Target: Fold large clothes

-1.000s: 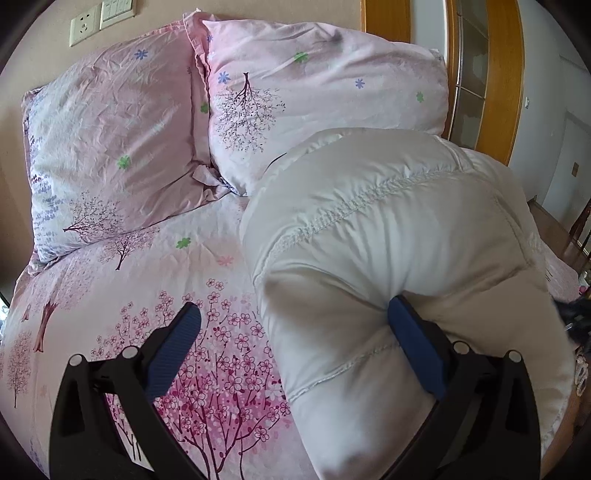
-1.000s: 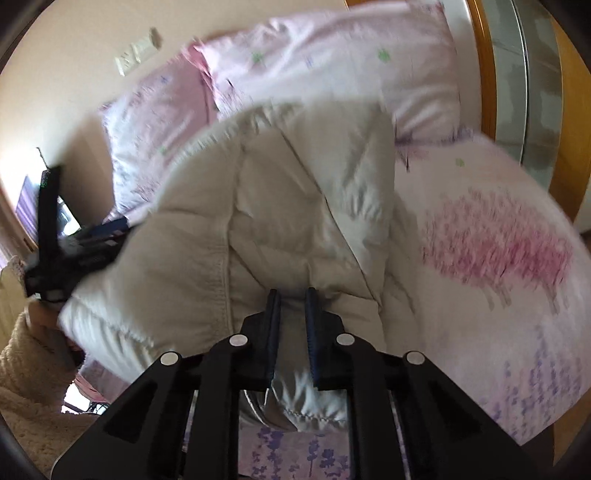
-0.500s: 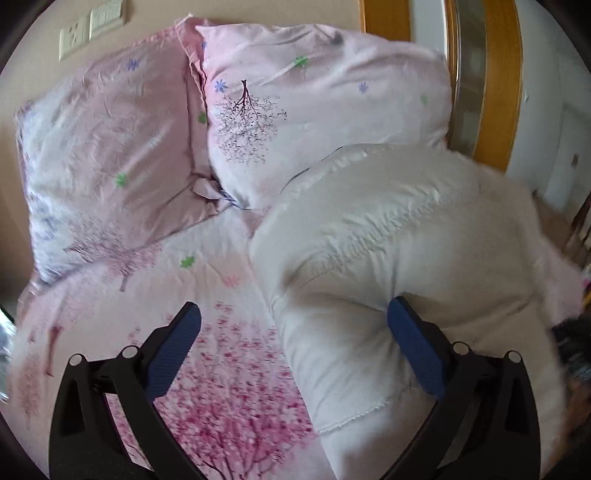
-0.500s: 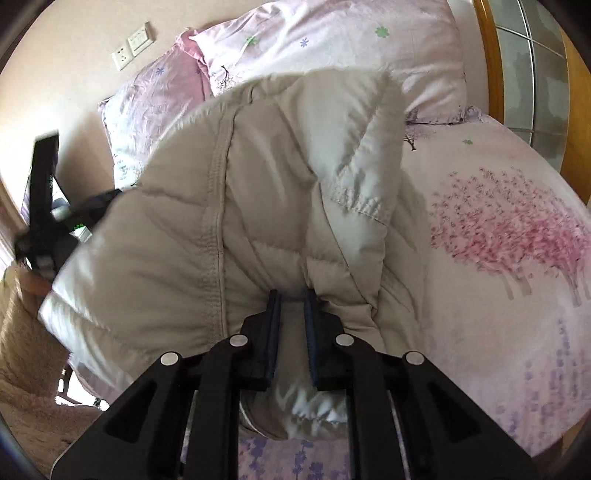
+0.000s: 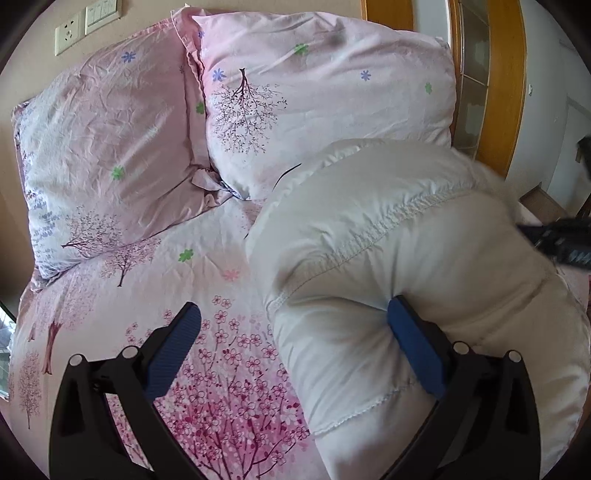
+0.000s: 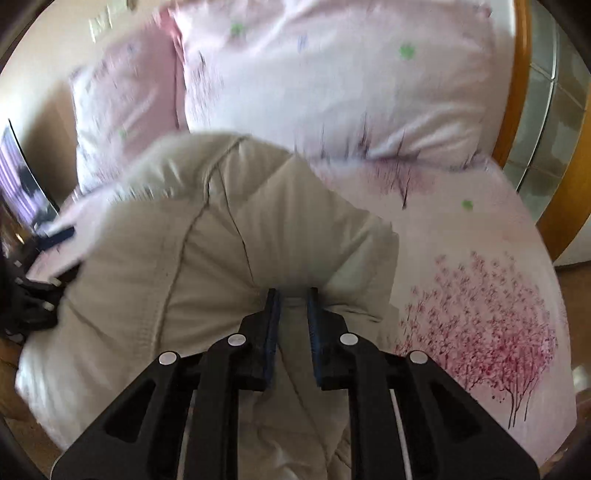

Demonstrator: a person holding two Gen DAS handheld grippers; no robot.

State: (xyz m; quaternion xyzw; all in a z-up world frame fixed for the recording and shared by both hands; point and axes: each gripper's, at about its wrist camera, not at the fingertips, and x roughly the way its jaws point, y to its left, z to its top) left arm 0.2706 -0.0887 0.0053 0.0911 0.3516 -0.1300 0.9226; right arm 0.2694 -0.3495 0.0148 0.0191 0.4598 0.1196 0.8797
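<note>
A bed with a pink cherry-blossom printed sheet point(image 5: 207, 387) fills both views, two matching pink floral pillows point(image 5: 325, 96) propped at its head edge against a beige wall w/ a socket plate point(image 5: 68, 32). The bulky off-white quilted down jacket point(image 5: 406, 266) lies bunched toward the right side of the bed, its far end against the right-hand pillow, part of it lifted off the sheet.

The right gripper point(image 6: 293, 325) is clamped narrow on a pinch of jacket fabric, jaws nearly together; its jaws have just been opening a touch, yet cloth is wedged between the pads. The left gripper point(image 5: 295, 347) stands wide apart: one blue pad point(image 5: 413, 350) pressed into the jacket's puffy edge, the other over bare sheet, so nothing is pinched there.

Risks, as I judge them:
- Slick shell + thin pinch: the fabric could slide out of the right grip if the jaws ease further (right view is motion-blurred, so it's on the move).
- Left side unsupported, so the fold may sag or skew.
- Trapped air could make the padding spring back open.
- Jacket could ride onto the pillows at the head edge.
</note>
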